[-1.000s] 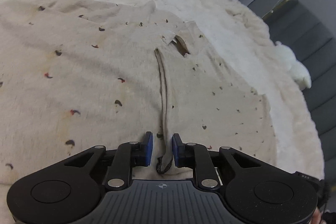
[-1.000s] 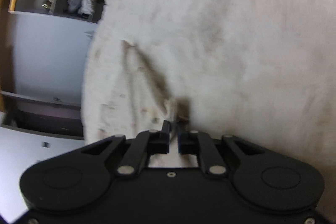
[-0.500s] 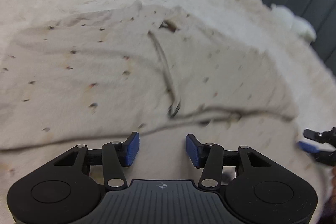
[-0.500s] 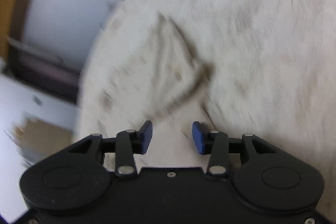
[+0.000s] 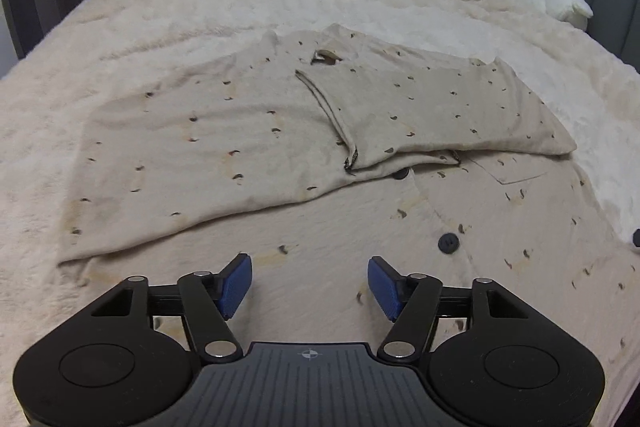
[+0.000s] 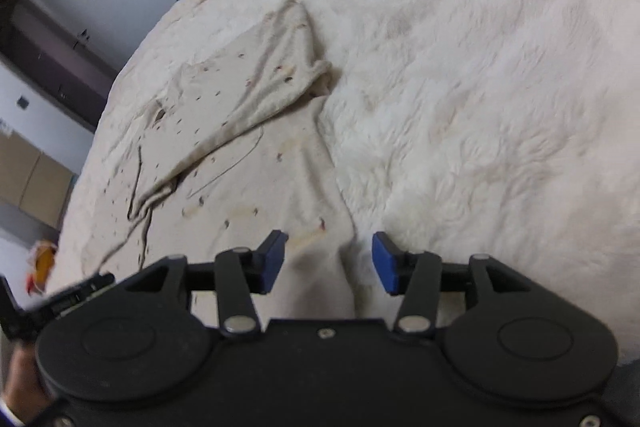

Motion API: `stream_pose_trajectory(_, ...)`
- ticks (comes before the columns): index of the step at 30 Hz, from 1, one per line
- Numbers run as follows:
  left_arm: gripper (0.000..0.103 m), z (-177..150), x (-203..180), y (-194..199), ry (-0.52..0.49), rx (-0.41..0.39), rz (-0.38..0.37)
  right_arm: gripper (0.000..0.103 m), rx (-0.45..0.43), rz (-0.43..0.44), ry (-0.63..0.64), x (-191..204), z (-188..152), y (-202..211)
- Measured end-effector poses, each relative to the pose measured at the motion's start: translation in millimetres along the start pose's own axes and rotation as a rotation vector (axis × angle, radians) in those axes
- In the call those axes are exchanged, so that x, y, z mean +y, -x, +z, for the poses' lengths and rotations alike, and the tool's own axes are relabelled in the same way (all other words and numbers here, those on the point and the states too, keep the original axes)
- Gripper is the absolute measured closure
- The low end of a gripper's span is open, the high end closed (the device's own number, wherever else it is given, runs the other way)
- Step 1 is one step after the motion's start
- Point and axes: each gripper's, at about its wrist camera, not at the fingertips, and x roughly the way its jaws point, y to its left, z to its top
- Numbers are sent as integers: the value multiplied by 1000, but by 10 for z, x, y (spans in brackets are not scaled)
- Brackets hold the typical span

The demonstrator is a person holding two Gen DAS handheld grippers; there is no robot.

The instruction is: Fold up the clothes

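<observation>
Beige speckled shirt (image 5: pixel 248 131) is spread on the fluffy bedspread (image 5: pixel 200 7), sleeves folded inward. Soft, light, limp cloth is judged; the hem corners are best pinched. Left gripper (image 5: pixel 310 281) and right gripper (image 6: pixel 328 259) have just been opening, nothing between them.

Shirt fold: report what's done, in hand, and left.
Done: both sleeves lie folded across the shirt, cuffs meeting mid-chest. In hand: nothing; the left gripper and right gripper have just been opening, nothing between the jaws. Left: the buttoned lower half lies flat, probably to be folded up.
</observation>
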Motion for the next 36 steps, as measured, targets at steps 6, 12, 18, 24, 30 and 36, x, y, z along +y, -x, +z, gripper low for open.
stream_pose_trajectory(6, 38, -155, 236, 386, 26, -38, 14, 42, -12, -10, 89, 119, -185, 241)
stream_pose_trajectory(12, 32, -412, 592, 807, -21, -83, 132, 42, 4, -5, 131, 85, -242, 237)
stream_pose_trajectory(18, 32, -698, 944, 1165, 41, -77, 159, 42, 31, 63, 121, 7, -245, 265)
stream_pose_trajectory(24, 32, -1004, 1101, 1331, 192, -46, 64, 45, 99, 126, 202, -40, -244, 310)
stream_pose_trajectory(30, 33, -1193, 1125, 1226, 243, -6, -108, 47, 164, 224, 220, -177, -200, 338)
stream_pose_trajectory(36, 60, -1393, 1368, 894, 360, 51, -220, 47, 217, 296, 203, -237, -131, 140)
